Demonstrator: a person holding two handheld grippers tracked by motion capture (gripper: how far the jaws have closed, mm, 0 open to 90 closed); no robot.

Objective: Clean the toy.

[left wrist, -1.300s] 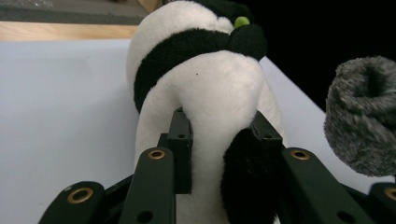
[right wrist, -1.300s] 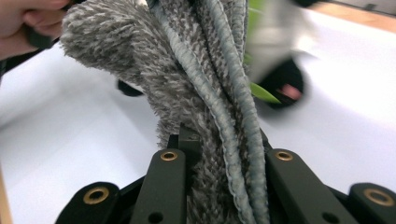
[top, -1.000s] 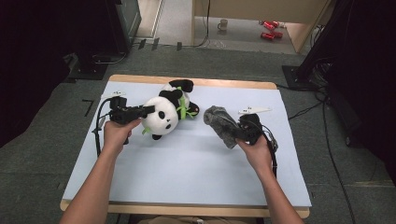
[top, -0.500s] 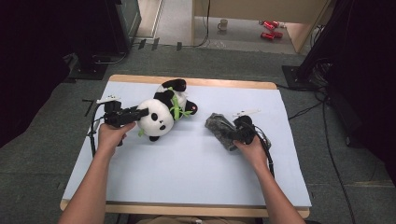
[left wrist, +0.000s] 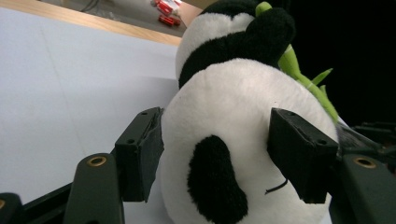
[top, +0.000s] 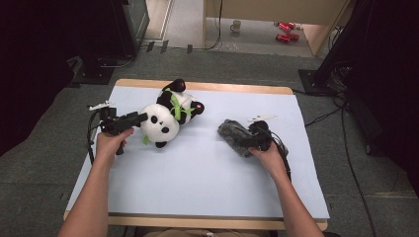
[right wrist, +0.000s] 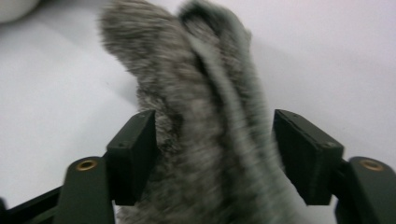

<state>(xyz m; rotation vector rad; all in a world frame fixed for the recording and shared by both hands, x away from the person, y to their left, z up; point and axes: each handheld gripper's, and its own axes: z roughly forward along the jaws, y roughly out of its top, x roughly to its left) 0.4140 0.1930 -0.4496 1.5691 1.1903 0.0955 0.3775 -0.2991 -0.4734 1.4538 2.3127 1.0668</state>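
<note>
A black-and-white plush panda with green leaves lies on the pale mat. Its head sits between the jaws of my left gripper, which comes in from the left. Those jaws have just been opening and now flank the head loosely. Right of centre a grey furry toy lies on the mat. My right gripper straddles its near end. Its jaws have just been opening, and a gap shows between the fur and the right pad.
The pale mat covers a wooden table with its edge showing at the back and front. On the floor beyond stand a mug and red items. Cables trail off the table's right side.
Both grippers' jaws have spread apart from tight grips on the toys. Both hands sank toward the mat, and the panda and grey toy now rest on it.
</note>
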